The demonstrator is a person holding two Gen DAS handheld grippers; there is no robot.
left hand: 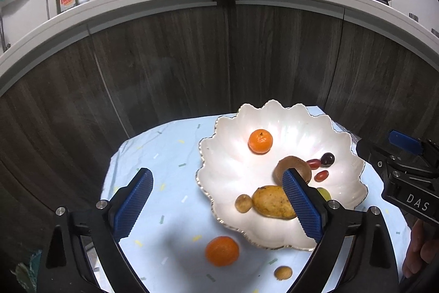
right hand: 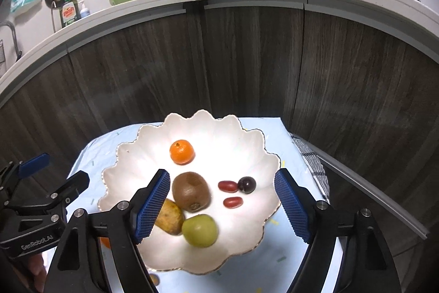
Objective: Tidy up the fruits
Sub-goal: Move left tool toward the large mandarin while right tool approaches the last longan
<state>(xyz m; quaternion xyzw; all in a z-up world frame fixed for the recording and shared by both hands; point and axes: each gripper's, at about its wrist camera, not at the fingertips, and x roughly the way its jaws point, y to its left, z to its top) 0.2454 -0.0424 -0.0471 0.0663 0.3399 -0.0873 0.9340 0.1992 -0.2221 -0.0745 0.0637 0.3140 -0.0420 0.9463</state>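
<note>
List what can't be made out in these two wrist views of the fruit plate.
- Left wrist view: green fruit mostly hidden behind the left gripper's right finger; kiwi and mango partly covered by it.
- Right wrist view: orange off the plate reduced to a sliver behind the right gripper; small brown fruit almost hidden at the bottom.
- Right wrist view: mango half covered by the left finger.

The left gripper (left hand: pixel 218 180) hangs wide apart with nothing between its fingers (left hand: pixel 299 199). Behind the right-hand finger, a white scalloped plate (left hand: pixel 233 155) holds a small orange (left hand: pixel 260 141), a kiwi (left hand: pixel 297 165), a yellowish fruit (left hand: pixel 270 201) and dark grapes (left hand: pixel 327 159). A larger orange (left hand: pixel 222 250) lies on the pale blue cloth (left hand: pixel 170 161) between the fingers, just below the plate's rim.
</note>
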